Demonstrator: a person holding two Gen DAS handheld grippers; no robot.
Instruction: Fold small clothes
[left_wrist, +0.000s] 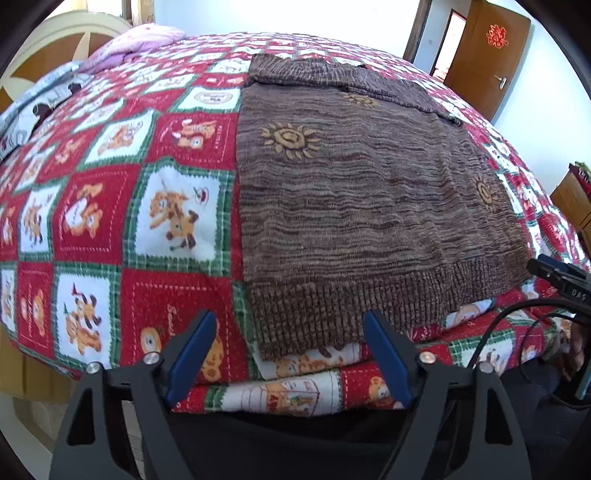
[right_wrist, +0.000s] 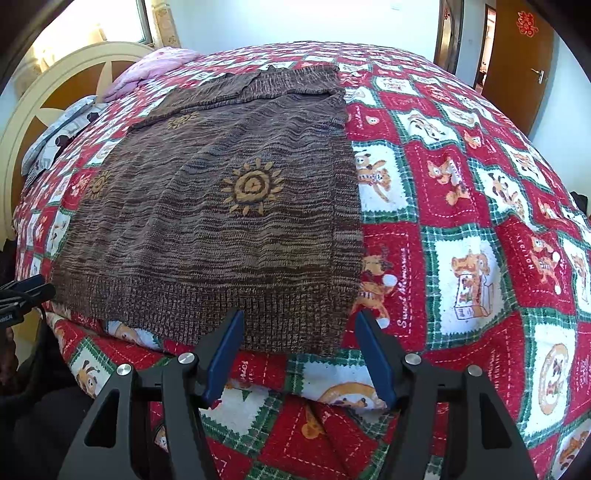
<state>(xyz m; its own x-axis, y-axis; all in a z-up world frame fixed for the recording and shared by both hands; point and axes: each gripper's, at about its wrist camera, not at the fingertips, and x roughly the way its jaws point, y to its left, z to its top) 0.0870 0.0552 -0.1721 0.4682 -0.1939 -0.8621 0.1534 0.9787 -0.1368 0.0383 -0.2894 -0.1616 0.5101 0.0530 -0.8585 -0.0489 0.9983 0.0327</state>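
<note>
On quilt (right_wrist: 461, 206) | "Sweet Memories" | brown sweater (right_wrist: 221, 221) flat

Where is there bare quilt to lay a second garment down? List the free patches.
Free: the quilt between the brown sweater's edge and the pillows by the headboard, and the wide stretch on the sweater's other side toward the door. Crowded: the near edge, where both open grippers straddle the hem's corners.

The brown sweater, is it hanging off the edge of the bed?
No, the sweater lies flat on the quilt, its hem short of the edge.
</note>
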